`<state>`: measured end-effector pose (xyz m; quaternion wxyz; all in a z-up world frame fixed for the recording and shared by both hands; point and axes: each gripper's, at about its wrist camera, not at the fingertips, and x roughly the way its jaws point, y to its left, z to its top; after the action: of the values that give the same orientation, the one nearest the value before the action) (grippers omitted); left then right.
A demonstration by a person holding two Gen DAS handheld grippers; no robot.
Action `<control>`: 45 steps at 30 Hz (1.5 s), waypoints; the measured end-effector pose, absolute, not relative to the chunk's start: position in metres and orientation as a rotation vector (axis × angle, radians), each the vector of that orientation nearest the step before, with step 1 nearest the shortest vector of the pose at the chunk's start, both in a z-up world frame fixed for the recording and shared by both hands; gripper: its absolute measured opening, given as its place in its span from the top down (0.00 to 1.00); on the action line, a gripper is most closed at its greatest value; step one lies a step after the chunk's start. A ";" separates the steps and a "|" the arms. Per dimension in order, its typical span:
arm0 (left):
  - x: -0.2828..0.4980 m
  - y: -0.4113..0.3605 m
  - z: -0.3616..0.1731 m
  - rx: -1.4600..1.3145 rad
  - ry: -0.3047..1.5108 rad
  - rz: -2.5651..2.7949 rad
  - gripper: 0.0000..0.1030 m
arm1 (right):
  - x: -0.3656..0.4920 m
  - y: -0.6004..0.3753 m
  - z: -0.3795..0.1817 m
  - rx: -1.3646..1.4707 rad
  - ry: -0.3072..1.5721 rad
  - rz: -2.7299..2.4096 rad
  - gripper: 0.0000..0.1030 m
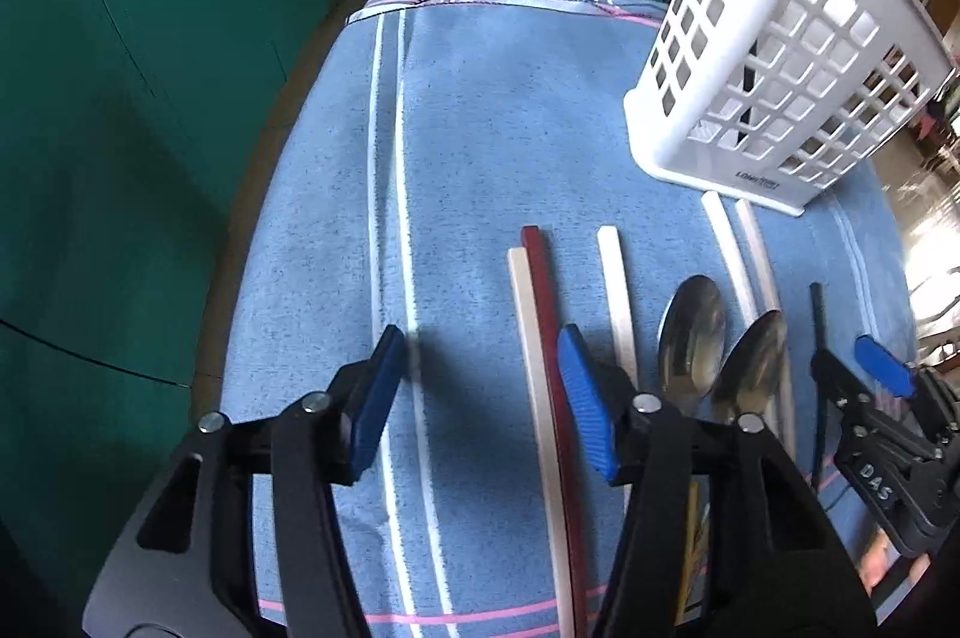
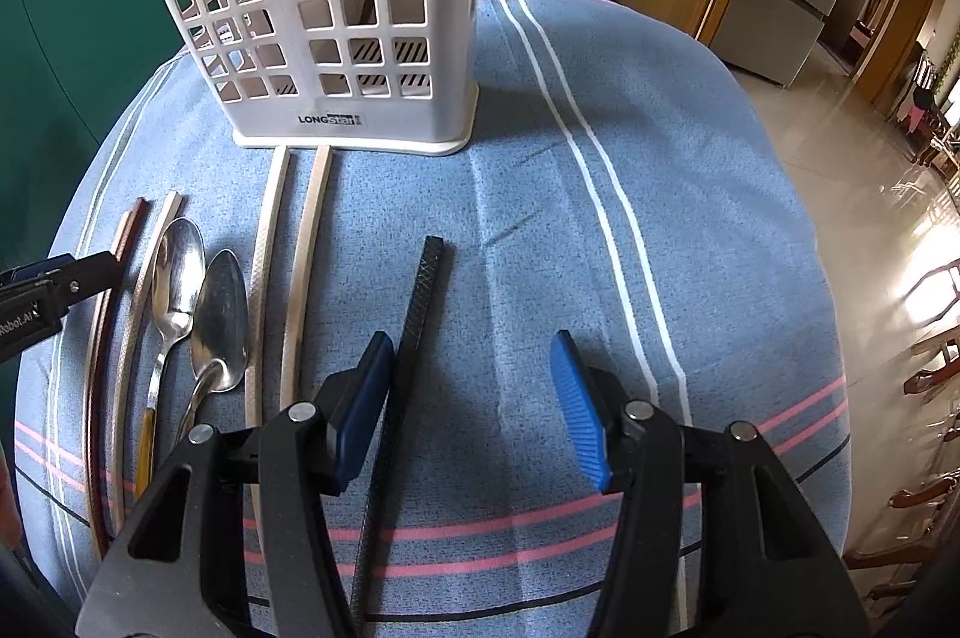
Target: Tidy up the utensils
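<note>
Several chopsticks and two steel spoons lie in a row on a blue striped cloth (image 1: pixel 492 122). In the left wrist view my left gripper (image 1: pixel 480 380) is open and empty, its right finger over a dark red chopstick (image 1: pixel 543 290) and a cream one (image 1: pixel 528 332). The spoons (image 1: pixel 693 332) (image 1: pixel 753 368) lie to its right. In the right wrist view my right gripper (image 2: pixel 474 386) is open and empty, with a black chopstick (image 2: pixel 420 302) beside its left finger. The white utensil basket (image 2: pixel 324 2) stands upright behind and holds a dark chopstick.
Two more cream chopsticks (image 2: pixel 300 266) reach the basket's base. The cloth ends close on all sides; green cabinets (image 1: pixel 150 38) lie behind and to the left. A tiled floor and chairs (image 2: pixel 924 374) are on the right. The right gripper shows in the left wrist view (image 1: pixel 882 386).
</note>
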<state>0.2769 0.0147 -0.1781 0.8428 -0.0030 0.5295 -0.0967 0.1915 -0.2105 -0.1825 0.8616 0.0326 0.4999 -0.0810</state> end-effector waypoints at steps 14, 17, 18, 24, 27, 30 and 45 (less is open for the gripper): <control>0.275 0.006 -0.182 0.060 1.099 -0.152 0.45 | 0.191 -0.208 -0.182 0.064 1.048 -0.174 0.48; 0.273 -0.002 -0.183 0.117 1.084 -0.128 0.45 | 0.192 -0.208 -0.182 0.066 1.048 -0.172 0.48; 0.275 0.000 -0.183 0.101 1.089 -0.127 0.46 | 0.192 -0.208 -0.182 0.063 1.050 -0.173 0.48; 0.285 -0.005 -0.177 0.104 1.139 -0.130 0.80 | 0.206 -0.200 -0.179 0.043 1.108 -0.111 0.74; 0.283 -0.012 -0.176 0.102 1.143 -0.153 0.91 | 0.210 -0.193 -0.177 0.041 1.125 -0.084 0.92; 0.277 -0.014 -0.171 0.074 1.135 -0.176 0.94 | 0.207 -0.190 -0.172 0.038 1.101 -0.079 0.94; 0.194 0.019 -0.012 -0.056 0.747 -0.242 0.94 | 0.125 -0.211 -0.022 0.141 0.754 -0.010 0.94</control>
<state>0.1937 0.0192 -0.0116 0.9235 -0.0275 0.3639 -0.1180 0.1248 -0.2110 -0.0216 0.9273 0.0688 0.3678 -0.0050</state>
